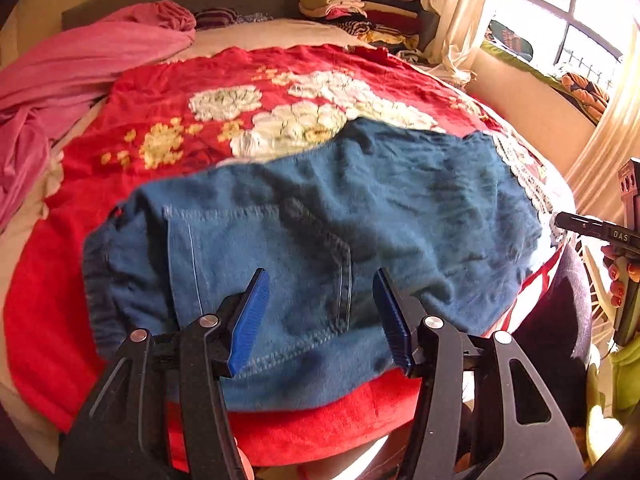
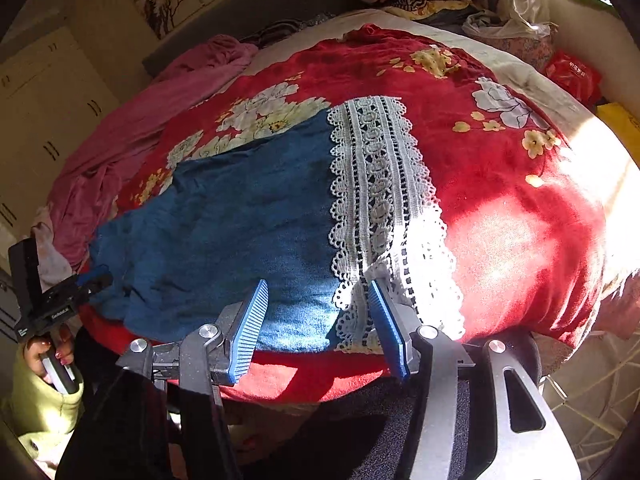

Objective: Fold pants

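Denim pants (image 1: 320, 216) lie flat on the red floral blanket (image 1: 168, 120) over the bed, back pocket (image 1: 256, 264) toward me. Left wrist cam: my left gripper (image 1: 320, 316) hangs abt half open above the near edge, nothing btwn the pads. Right wrist cam: my right gripper (image 2: 318, 326) is abt half open too, holding nothing, over the white lace hem (image 2: 376, 184).

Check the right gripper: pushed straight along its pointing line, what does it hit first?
Most likely the blue pants near their white lace hem, lying on the red floral blanket. The right gripper has open, empty jaws, and nothing else seems to intervene, though depth is unclear.
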`<control>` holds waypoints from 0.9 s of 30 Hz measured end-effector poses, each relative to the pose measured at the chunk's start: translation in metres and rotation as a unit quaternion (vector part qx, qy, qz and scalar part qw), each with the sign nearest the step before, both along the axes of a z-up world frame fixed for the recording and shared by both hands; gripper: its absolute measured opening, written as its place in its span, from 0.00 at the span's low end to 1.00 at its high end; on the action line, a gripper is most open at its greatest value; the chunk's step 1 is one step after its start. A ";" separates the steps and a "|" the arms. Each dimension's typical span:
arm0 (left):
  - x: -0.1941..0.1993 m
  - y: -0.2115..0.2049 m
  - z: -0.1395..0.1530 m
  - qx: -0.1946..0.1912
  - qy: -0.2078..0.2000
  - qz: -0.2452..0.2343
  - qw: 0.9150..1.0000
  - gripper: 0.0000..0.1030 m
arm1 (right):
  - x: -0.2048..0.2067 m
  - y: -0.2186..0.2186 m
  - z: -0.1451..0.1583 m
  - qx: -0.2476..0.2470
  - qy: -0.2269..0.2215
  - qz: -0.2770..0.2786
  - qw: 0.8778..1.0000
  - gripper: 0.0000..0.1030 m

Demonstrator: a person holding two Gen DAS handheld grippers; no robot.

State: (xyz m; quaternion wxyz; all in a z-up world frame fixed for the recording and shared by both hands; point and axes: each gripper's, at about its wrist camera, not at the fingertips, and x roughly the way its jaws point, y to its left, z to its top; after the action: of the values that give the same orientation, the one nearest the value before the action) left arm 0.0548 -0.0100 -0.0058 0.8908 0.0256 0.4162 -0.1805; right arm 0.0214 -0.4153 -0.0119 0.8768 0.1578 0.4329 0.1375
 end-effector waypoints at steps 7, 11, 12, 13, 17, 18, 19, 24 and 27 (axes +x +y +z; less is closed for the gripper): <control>0.070 -0.036 0.029 -0.002 -0.013 -0.024 1.000 0.47 | 0.073 -0.039 0.016 0.005 -0.005 -0.007 1.000 0.55; 0.104 -0.061 0.015 0.022 0.005 -0.050 0.999 0.52 | 0.120 -0.040 0.002 0.002 0.017 0.013 1.000 0.55; 0.111 -0.067 0.010 0.034 0.008 -0.059 0.998 0.52 | 0.131 -0.042 -0.002 0.011 0.021 0.017 1.000 0.55; 0.116 -0.072 0.006 0.042 0.011 -0.068 0.997 0.54 | 0.142 -0.042 -0.007 0.025 0.026 0.024 0.999 0.55; 0.142 -0.085 -0.014 0.044 0.049 -0.088 0.994 0.56 | 0.175 -0.034 -0.038 0.068 0.065 0.074 0.993 0.55; 0.148 -0.086 -0.019 0.045 0.054 -0.085 0.994 0.56 | 0.181 -0.029 -0.045 0.064 0.074 0.084 0.992 0.55; 0.153 -0.087 -0.023 0.043 0.059 -0.084 0.994 0.56 | 0.184 -0.025 -0.050 0.059 0.075 0.090 0.991 0.55; 0.171 -0.091 -0.040 -0.022 0.114 -0.101 0.988 0.11 | 0.170 -0.018 -0.040 0.068 0.041 0.117 0.990 0.26; 0.168 -0.097 -0.035 -0.018 0.100 -0.109 0.989 0.07 | 0.157 -0.010 -0.024 0.052 0.004 0.138 0.989 0.22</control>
State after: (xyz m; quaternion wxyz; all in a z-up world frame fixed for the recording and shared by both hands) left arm 0.2232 -0.1073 -0.0412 0.8203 0.0368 0.4944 -0.2851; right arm 0.1780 -0.4250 -0.0359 0.8384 0.1423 0.4463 0.2788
